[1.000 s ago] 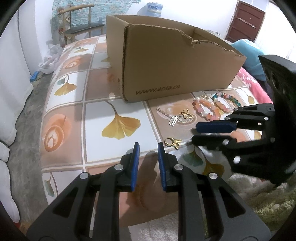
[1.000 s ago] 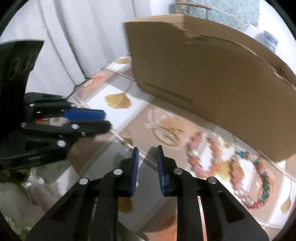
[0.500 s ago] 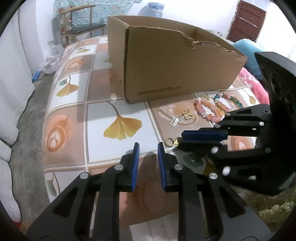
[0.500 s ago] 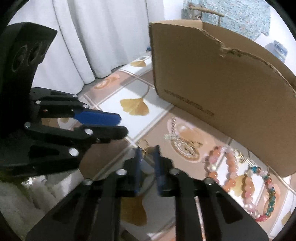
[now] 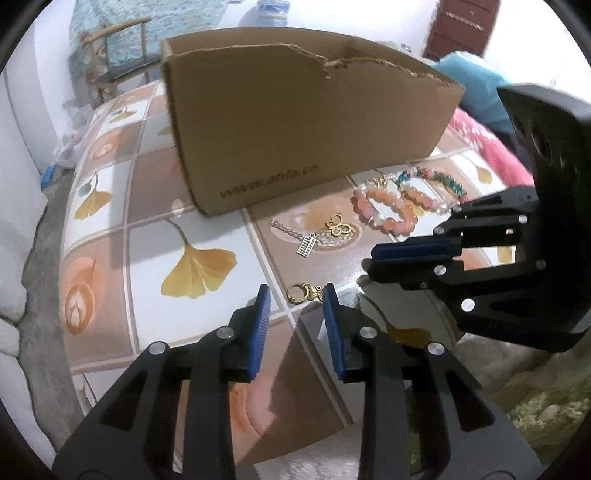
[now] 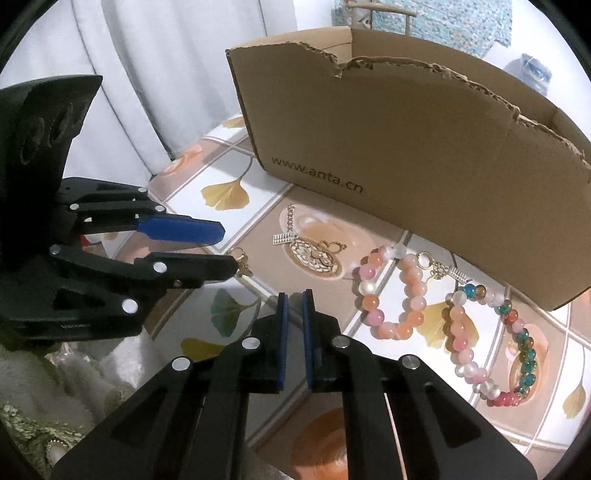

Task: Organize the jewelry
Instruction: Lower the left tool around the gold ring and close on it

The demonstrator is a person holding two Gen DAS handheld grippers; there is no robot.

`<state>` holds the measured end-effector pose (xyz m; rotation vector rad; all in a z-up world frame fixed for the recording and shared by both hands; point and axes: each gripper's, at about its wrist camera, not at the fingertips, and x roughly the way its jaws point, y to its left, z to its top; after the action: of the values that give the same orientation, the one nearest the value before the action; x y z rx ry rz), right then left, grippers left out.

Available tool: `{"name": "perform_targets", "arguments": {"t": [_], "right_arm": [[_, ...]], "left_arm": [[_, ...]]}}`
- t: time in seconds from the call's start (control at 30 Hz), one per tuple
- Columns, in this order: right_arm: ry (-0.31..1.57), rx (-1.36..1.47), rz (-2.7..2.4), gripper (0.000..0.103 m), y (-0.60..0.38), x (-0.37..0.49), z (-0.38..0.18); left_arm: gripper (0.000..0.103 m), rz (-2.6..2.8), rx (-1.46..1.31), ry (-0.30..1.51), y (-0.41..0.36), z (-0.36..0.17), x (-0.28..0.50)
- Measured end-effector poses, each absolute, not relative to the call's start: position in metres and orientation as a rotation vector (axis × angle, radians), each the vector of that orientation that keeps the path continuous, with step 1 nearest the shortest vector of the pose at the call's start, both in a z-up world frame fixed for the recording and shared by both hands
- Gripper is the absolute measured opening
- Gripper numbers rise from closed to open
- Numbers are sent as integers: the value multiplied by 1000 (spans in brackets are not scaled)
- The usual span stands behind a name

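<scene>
1. Small gold clasp charm [image 5: 303, 292] lies flat on the table [image 5: 155, 254], near its front edge, just ahead of the L gripper's tips; in the R wrist view it [image 6: 242, 263] shows at the tip of the L gripper's lower finger, contact can't be told.
2. L gripper [image 5: 296, 295]: jaws part open w/ a moderate gap, have just been opening; nothing between the pads, charm sits just past the tips.
3. R gripper [image 6: 294, 295]: jaws nearly together, only a thin slit left, nothing in it. In the L wrist view it [image 5: 369, 260] is to the right of the charm, close to but apart from it.
4. Silver chain w/ small rectangular tag and gold butterfly pendant [image 5: 325, 232] lies mid-table, between the charm and the box.
5. Pink/orange bead bracelet [image 6: 388, 291] lies further toward the table's right side, in front of the box; touching it on the right, a longer multicolour bead strand [image 6: 491, 343] w/ teal, red and pale beads.
6. Cardboard box [image 5: 306, 122], open top, torn upper rim, printed web address on its front wall, stands toward the table's back edge, behind all the jewelry.
7. Table cover: tile pattern w/ yellow ginkgo leaves. Fluffy cloth [image 6: 55, 387] at the front edge under the grippers.
8. Bkgd: white curtain [image 6: 147, 74], wooden chair [image 5: 107, 51], water bottle [image 5: 273, 11].
</scene>
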<state>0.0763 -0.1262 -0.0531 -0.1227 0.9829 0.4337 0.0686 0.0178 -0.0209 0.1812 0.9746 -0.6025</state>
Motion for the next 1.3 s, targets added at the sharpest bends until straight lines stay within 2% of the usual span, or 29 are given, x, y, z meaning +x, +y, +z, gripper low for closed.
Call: {"name": "perform_targets", "arguments": {"t": [0.27,0.4,0.57,1.3], "right_arm": [[974,-109,439,8,-135,71,-49],[974,-107,440,8,-137,71,-48],[973,-113,441,8,-137,71,-47],[962,-123,488,8,-121,74,-43]], "left_arm": [[27,-617,269,967,10,-22,74],[17,-628,295,962,8,-23,75],[14,-611,307,960,10,-23,75],[14,-603,276,938,26,-18,69]]}}
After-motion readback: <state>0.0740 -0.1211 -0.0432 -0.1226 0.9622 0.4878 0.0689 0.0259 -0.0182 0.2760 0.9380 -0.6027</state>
